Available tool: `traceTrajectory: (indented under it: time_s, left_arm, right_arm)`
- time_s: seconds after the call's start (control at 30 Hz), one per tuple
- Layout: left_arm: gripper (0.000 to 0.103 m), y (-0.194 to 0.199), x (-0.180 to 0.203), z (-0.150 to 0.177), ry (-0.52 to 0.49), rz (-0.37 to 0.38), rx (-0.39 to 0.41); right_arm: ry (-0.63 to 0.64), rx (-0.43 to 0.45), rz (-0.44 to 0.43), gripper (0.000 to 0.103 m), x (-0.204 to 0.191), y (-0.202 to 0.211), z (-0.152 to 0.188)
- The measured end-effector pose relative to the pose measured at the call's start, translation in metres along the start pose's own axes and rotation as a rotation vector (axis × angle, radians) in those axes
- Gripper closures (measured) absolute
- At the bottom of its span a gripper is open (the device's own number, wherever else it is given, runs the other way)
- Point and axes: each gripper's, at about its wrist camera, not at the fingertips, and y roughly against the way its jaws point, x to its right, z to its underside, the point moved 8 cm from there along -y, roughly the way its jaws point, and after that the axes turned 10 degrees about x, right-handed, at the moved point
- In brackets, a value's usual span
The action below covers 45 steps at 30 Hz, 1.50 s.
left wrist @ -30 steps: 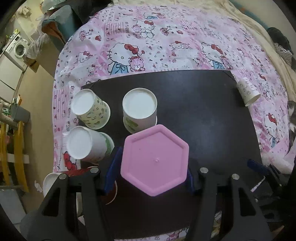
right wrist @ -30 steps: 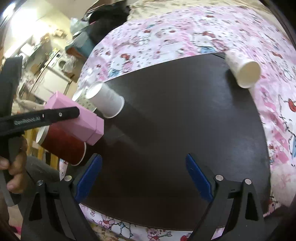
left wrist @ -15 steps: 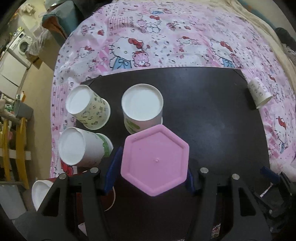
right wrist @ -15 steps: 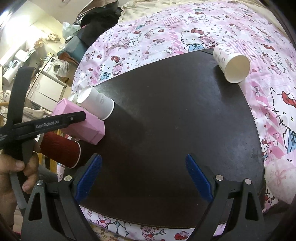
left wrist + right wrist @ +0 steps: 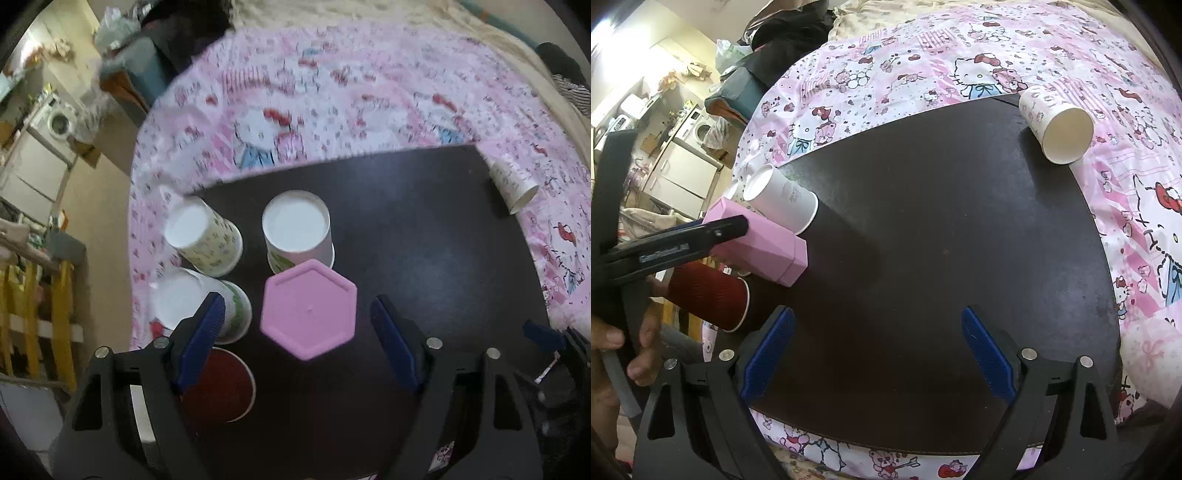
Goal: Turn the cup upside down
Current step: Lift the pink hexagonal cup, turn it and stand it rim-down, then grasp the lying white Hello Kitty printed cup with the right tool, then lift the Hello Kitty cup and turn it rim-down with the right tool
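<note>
Now left tongs (image 5: 297, 326) off pink cup (image 5: 308, 308)

Pale lettering along the left gripper (image 5: 701, 236) finger, too blurred to read; small dark print on a white paper cup (image 5: 781, 201), likewise illegible

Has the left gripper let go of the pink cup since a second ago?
Yes. The left gripper has opened and pulled back; the pink cup now stands free on the black mat, upside down beside the paper cup.

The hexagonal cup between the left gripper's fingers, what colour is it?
Plain pink hexagonal cup, bottom up; clearest in the left wrist view.
</note>
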Motion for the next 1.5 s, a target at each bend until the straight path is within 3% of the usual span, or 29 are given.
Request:
traceTrajectory:
  time_s: [0.13, 0.27, 0.47, 0.63, 0.8, 0.93, 1.03, 1.2, 1.23, 1.3, 1.5]
  left_arm:
    - [0.023, 0.044, -0.009, -0.009, 0.026, 0.027, 0.143]
    - [0.019, 0.06, -0.009, 0.004, 0.098, 0.109, 0.159]
    - [0.019, 0.052, 0.016, 0.034, 0.136, 0.232, 0.113]
    - [0.019, 0.035, 0.021, 0.056, 0.157, 0.235, 0.078]
    - [0.019, 0.015, 0.021, 0.08, 0.201, 0.233, -0.003]
    - [0.019, 0.003, 0.023, 0.094, 0.206, 0.241, -0.051]
    - [0.019, -0.001, 0.024, 0.096, 0.207, 0.242, -0.061]
    - [0.019, -0.004, 0.027, 0.094, 0.192, 0.246, -0.063]
    - [0.019, -0.005, 0.027, 0.094, 0.188, 0.247, -0.066]
    - [0.019, -0.005, 0.025, 0.094, 0.19, 0.25, -0.068]
    - [0.019, 0.0, 0.021, 0.093, 0.21, 0.269, -0.056]
  right_arm:
    - [-0.028, 0.014, 0.002, 0.009, 0.01, 0.009, -0.007]
    - [-0.018, 0.021, 0.043, 0.009, 0.027, 0.023, -0.04]
    - [-0.02, -0.012, 0.181, 0.009, 0.066, 0.026, -0.116]
    - [0.059, -0.105, 0.326, 0.01, 0.1, -0.004, -0.164]
    - [0.104, -0.235, 0.427, 0.015, 0.132, -0.046, -0.175]
    - [0.147, -0.291, 0.509, 0.019, 0.151, -0.07, -0.175]
    - [0.122, -0.33, 0.511, 0.025, 0.162, -0.085, -0.171]
    - [0.108, -0.352, 0.513, 0.026, 0.172, -0.096, -0.168]
    - [0.107, -0.355, 0.509, 0.036, 0.173, -0.097, -0.167]
    - [0.101, -0.363, 0.477, 0.041, 0.171, -0.099, -0.165]
    - [0.059, -0.274, 0.362, 0.042, 0.147, -0.074, -0.165]
